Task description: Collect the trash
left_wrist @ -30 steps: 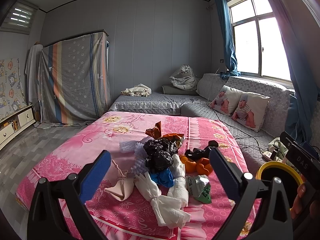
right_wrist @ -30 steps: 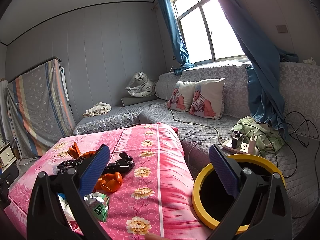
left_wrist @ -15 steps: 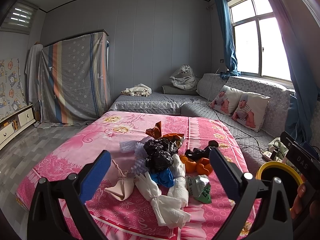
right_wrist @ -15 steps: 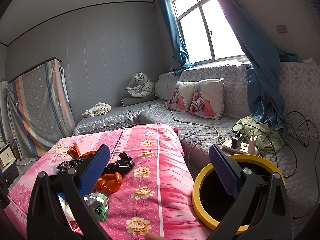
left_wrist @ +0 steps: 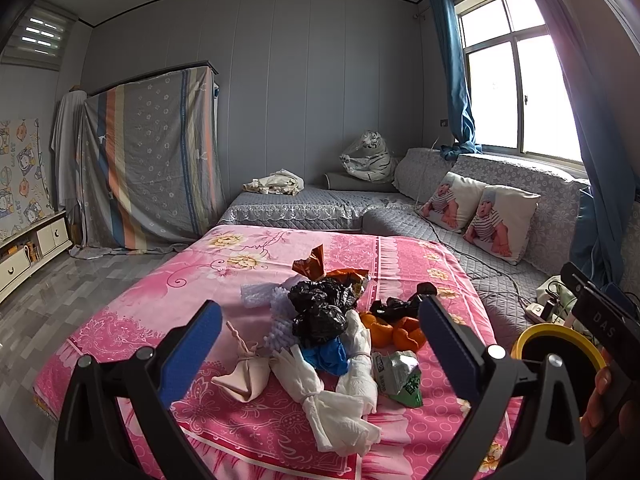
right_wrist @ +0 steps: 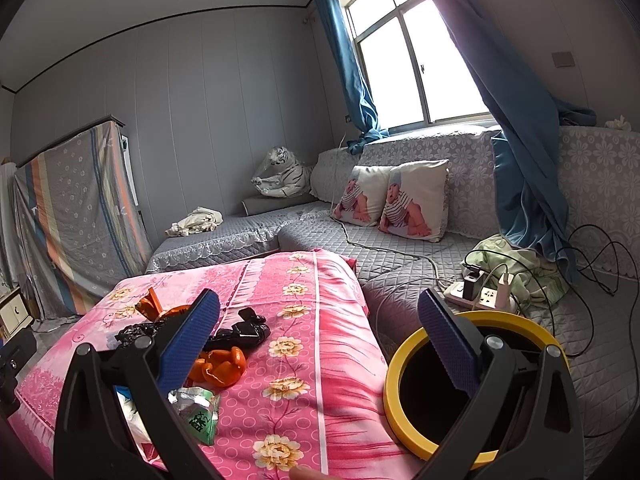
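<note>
A heap of trash lies on the pink bedspread (left_wrist: 168, 292): black plastic bags (left_wrist: 318, 308), knotted white gloves (left_wrist: 336, 396), a blue glove (left_wrist: 325, 356), a beige pouch (left_wrist: 242, 374), orange peel (left_wrist: 394, 332) (right_wrist: 222, 366), a silver-green wrapper (left_wrist: 398, 374) (right_wrist: 198, 408) and an orange foil wrapper (left_wrist: 312, 266). My left gripper (left_wrist: 320, 346) hangs open in front of the heap, touching nothing. My right gripper (right_wrist: 318, 334) is open too, between the bed and a yellow-rimmed bin (right_wrist: 476, 384) (left_wrist: 558, 350) at the bed's right edge.
A grey quilted sofa (right_wrist: 420, 252) wraps round the bed's far and right sides, with two picture cushions (right_wrist: 394, 200). A power strip (right_wrist: 482, 294) with cables and a green cloth lie on the sofa beside the bin. Grey floor (left_wrist: 60, 300) runs along the left.
</note>
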The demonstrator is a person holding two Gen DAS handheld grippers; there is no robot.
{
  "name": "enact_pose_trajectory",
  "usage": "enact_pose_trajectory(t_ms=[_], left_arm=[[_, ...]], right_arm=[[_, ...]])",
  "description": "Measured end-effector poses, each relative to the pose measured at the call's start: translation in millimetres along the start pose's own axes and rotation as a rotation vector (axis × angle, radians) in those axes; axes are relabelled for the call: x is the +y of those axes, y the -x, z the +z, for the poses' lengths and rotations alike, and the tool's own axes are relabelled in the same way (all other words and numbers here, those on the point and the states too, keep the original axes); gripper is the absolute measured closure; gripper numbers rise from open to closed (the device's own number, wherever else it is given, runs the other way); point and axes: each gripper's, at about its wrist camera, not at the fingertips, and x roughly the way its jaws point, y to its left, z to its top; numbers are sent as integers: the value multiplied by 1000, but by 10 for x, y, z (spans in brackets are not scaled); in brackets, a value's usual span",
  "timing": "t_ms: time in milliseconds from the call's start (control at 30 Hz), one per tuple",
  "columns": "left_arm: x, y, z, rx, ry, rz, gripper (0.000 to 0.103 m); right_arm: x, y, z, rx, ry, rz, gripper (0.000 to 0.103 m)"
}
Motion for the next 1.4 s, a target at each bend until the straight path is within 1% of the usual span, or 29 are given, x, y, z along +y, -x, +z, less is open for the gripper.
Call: enact_pose_trajectory(t_ms=[133,167,267,400,500,600,667,733,867,967,1067,1167,1300,1400], left_arm=[[14,-25,-44,0,-1,-10,8],[38,26,51,-2,-3,-3,8],[69,6,67,11,3,-5,8],[201,-140,51,84,42,-85,8],[420,-350,32,183,88,-125,8],[656,-562,-56,272,133,-133,8],[794,-639,-133,286,137,-116,8],[896,-683,-206,288,113,-110,8],[1004,-807,-358,338,52,-147,8],[1066,-912,-452,366,28,-133,8],[1134,-1022,-522,389,17,-123,8],[1182,-1125,-572,419,28,-140,8],[1215,-1247,-608,437,21,-149,8],[1257,-1331,-606,449,47,-170,8]], right_arm=[[-14,16,3,-4,-3,-3,8],[-20,19,-1,-5,-5,-6,8],[-41,-2,-4,-4,-10,-13,8],[-59,-58,2,0,6,-16,8],[-37,-163,-5,26,54,28,8],[-7,-307,-72,88,88,77,8],[2,-422,-140,147,82,119,8],[46,-537,-222,219,84,176,8],[232,-742,-425,371,126,311,8],[382,-839,-574,454,156,371,8],[504,-903,-677,497,182,394,8],[570,-965,-746,525,206,402,8],[666,-1049,-821,574,244,425,8],[745,-1115,-883,614,269,443,8]])
